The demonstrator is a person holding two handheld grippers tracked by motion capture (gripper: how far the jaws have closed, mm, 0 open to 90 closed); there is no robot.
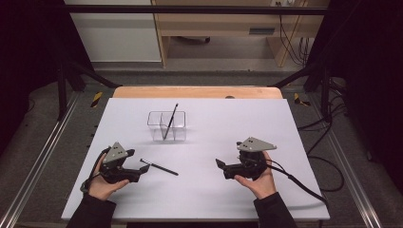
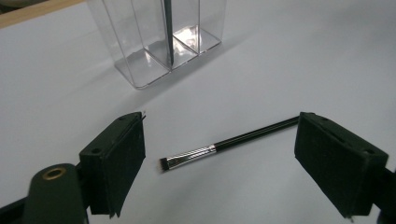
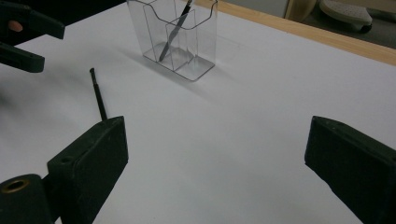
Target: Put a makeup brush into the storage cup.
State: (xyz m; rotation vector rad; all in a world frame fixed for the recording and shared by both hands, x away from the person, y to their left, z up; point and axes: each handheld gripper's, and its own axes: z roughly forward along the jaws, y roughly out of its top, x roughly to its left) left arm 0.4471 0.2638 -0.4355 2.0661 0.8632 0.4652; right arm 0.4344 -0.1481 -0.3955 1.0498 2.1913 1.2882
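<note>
Brush [image 2: 224,145] lay flat on the near-left table, framed by the spread left gripper [image 2: 219,163], right gripper [image 1: 223,167] also agape and idle; a pickup looked imminent, needing a closing pinch, then the clear organizer [image 1: 166,124].

Both grippers, left [image 1: 142,167] and right [image 1: 219,164], rest low with fingers spread.

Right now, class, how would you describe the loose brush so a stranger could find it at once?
Start at the white table and find the clear divided holder near its middle. In front of it, by the left gripper, lies a thin black makeup brush. Unlike the brush standing in the holder, it lies flat, silver ferrule showing.
</note>
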